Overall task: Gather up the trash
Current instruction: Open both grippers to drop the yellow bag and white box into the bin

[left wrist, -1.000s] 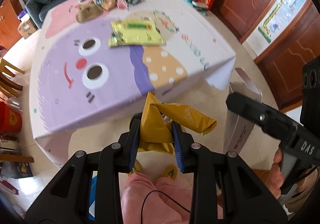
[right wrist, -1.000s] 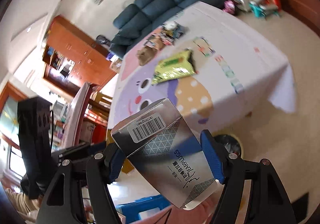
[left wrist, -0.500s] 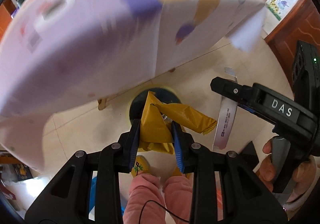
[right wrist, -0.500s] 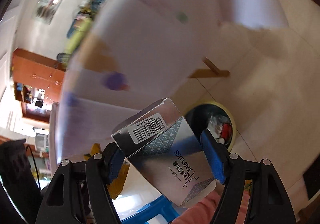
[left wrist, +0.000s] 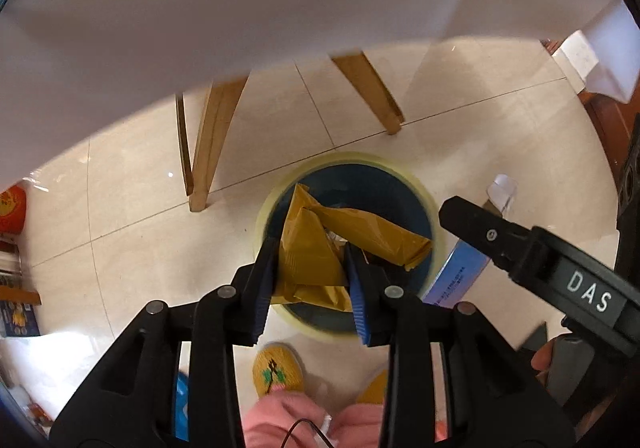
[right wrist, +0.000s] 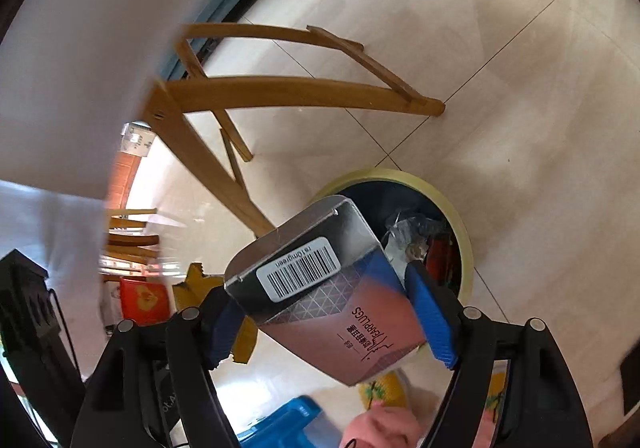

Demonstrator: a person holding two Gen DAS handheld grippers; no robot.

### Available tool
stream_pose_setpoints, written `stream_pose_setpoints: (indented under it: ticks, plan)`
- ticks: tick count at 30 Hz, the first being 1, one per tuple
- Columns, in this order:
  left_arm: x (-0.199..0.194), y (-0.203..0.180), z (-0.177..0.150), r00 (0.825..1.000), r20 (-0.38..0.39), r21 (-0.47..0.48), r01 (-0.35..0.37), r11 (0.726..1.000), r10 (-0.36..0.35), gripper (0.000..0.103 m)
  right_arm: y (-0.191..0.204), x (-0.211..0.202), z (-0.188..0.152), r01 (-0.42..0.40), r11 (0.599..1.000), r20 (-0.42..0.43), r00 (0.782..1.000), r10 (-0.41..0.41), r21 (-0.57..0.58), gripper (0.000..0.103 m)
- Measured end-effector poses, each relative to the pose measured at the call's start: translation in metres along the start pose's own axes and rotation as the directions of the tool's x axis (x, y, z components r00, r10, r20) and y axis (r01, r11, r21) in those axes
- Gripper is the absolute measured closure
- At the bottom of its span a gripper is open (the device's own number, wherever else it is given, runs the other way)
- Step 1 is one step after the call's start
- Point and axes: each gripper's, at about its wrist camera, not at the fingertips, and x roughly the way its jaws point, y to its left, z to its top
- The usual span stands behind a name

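Left wrist view, left to right. Far left edge: red container (left wrist: 11, 207) on the floor, partly cut off. Above, across the whole upper field: underside drape of the white tablecloth (left wrist: 280, 7). Below its hem: wooden table legs (left wrist: 208, 143) standing on beige floor tiles (left wrist: 140, 207). Centre: left gripper (left wrist: 311, 280) clenched on a crumpled yellow wrapper (left wrist: 308, 260), blue pads pressed against both sides of it. Wrapper held directly above the trash bin (left wrist: 348, 175), a dark round bin with a pale yellow rim, standing on the floor just in front of the table legs. Upper flap of the wrapper angled out to the right, over the bin opening. Beneath the gripper: yellow slippers (left wrist: 278, 372) and pink trouser legs (left wrist: 280, 420) of the person. Right of centre: black body of the other gripper, marked "DAS", with a hand (left wrist: 544, 362) on its grip; blue edge of the held carton visible under it, beside the bin rim.

Right wrist view, left to right. Far left: black camera housing (right wrist: 28, 312) of the left tool, then the hanging tablecloth (right wrist: 80, 67). Yellow wrapper (right wrist: 196, 284) visible low left, behind the left finger. Wooden table legs (right wrist: 280, 91) spread across the upper middle. Centre: right gripper (right wrist: 326, 312) grasping an earplug carton (right wrist: 320, 288), grey-to-pink with a white barcode label and "EARPLUGS" print, tilted, clamped between both blue pads. Carton partly over the near-left rim of the trash bin (right wrist: 456, 215); mixed rubbish visible inside the bin. Below: blue plastic object (right wrist: 280, 424), identity unclear.
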Motion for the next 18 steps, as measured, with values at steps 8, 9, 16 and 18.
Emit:
stream_pose_setpoints:
  ticks: [8, 9, 16, 18]
  plan:
    - [0.040, 0.005, -0.002, 0.999, -0.029, 0.013, -0.045, 0.999, 0.046, 0.041, -0.012, 0.049, -0.001, 0.041, 0.999, -0.049, 0.998, -0.041, -0.008, 0.018]
    - [0.043, 0.006, -0.002, 0.998, -0.033, 0.009, -0.044, 0.999, 0.044, 0.039, -0.015, 0.051, 0.001, 0.046, 0.999, -0.049, 0.998, -0.046, -0.013, 0.017]
    - [0.045, 0.005, -0.005, 0.999, -0.027, -0.013, -0.035, 0.999, 0.034, 0.036, -0.019, 0.037, -0.001, 0.074, 0.996, -0.026, 0.997, -0.076, -0.050, 0.017]
    - [0.038, 0.004, -0.004, 0.999, -0.025, -0.015, -0.035, 0.999, 0.034, 0.036, -0.018, 0.031, -0.003, 0.093, 0.993, -0.014, 0.995, -0.094, -0.074, 0.017]
